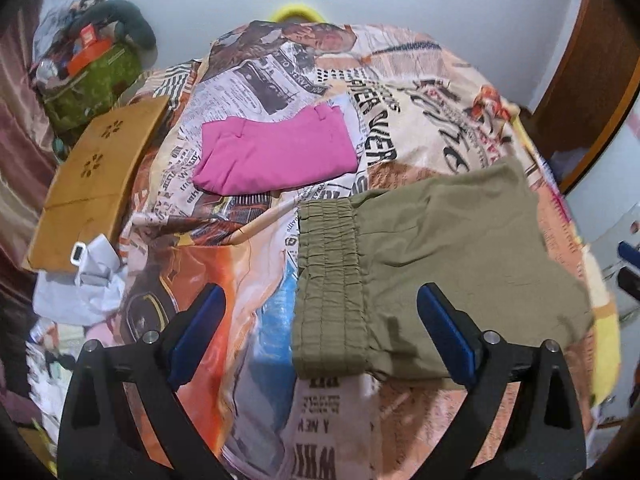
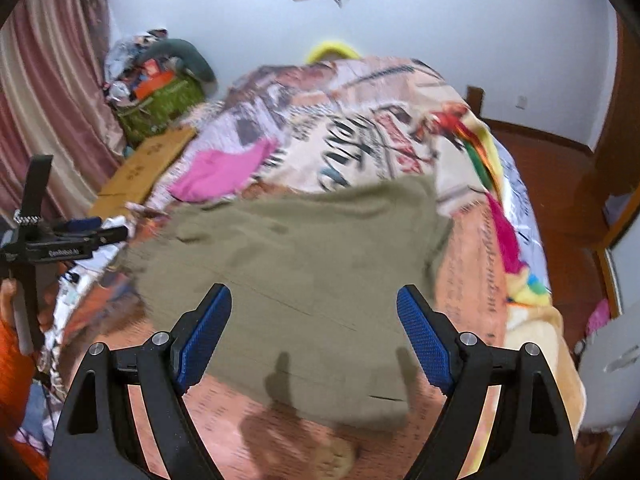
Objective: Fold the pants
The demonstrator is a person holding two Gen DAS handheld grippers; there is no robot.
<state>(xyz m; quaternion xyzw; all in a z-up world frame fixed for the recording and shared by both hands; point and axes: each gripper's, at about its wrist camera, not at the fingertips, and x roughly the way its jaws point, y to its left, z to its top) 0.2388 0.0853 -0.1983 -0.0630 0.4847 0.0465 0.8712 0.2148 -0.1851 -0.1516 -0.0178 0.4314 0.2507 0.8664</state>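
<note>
Olive-green pants [image 1: 436, 264] lie folded on the printed bedspread, with the elastic waistband [image 1: 332, 284] at their left end. They also show in the right wrist view [image 2: 296, 272], blurred. My left gripper [image 1: 320, 312] is open and empty, hovering over the waistband end. My right gripper [image 2: 314, 312] is open and empty above the near edge of the pants. The left gripper shows from the side at the left of the right wrist view [image 2: 80, 228]. A folded pink garment [image 1: 276, 152] lies farther back on the bed.
A flat cardboard box [image 1: 96, 176] lies at the bed's left edge, with crumpled white paper [image 1: 88, 276] beside it. A green bag piled with clutter [image 1: 92, 76] stands by the pink curtain [image 2: 52, 92]. A wooden floor [image 2: 556, 184] lies right of the bed.
</note>
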